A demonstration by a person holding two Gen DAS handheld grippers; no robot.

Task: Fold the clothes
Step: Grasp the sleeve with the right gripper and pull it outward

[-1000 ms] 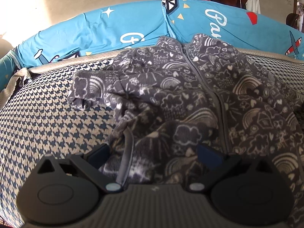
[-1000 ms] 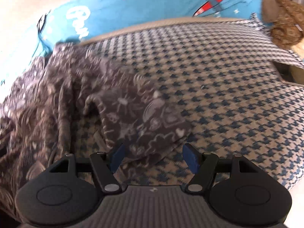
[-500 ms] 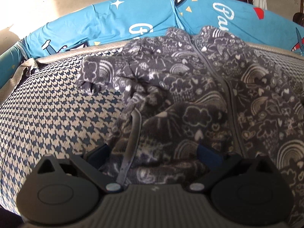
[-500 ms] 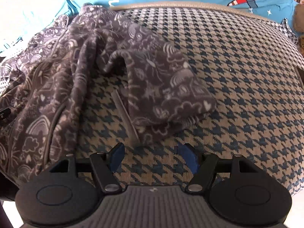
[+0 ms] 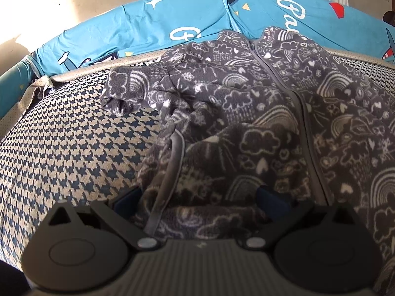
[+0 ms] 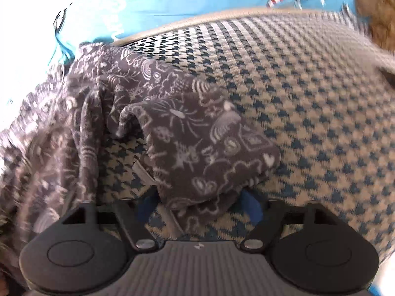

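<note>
A dark grey fleece garment [image 5: 259, 128] with white doodle print and a grey zip [image 5: 303, 113] lies crumpled on the houndstooth surface [image 5: 61, 148]. My left gripper [image 5: 197, 197] sits low over its near hem. The jaws stand wide, a bunch of fleece and a grey trim strip lie between them, and the pads do not squeeze it. In the right wrist view a folded limb end of the garment [image 6: 202, 148] reaches down between the blue fingertips of my right gripper [image 6: 197, 206]. Those jaws are closing on it, and a small gap still shows on the left side.
A bright blue printed sheet [image 5: 172, 12] runs along the far edge, also visible in the right wrist view [image 6: 172, 2]. A brown furry thing [image 6: 377, 7] sits at the far right. Bare houndstooth cover [image 6: 308, 98] stretches right of the garment.
The right gripper has come down and forward onto the limb end, which now lies between its fingers, and the jaws have narrowed. The left gripper's view barely shifted.
</note>
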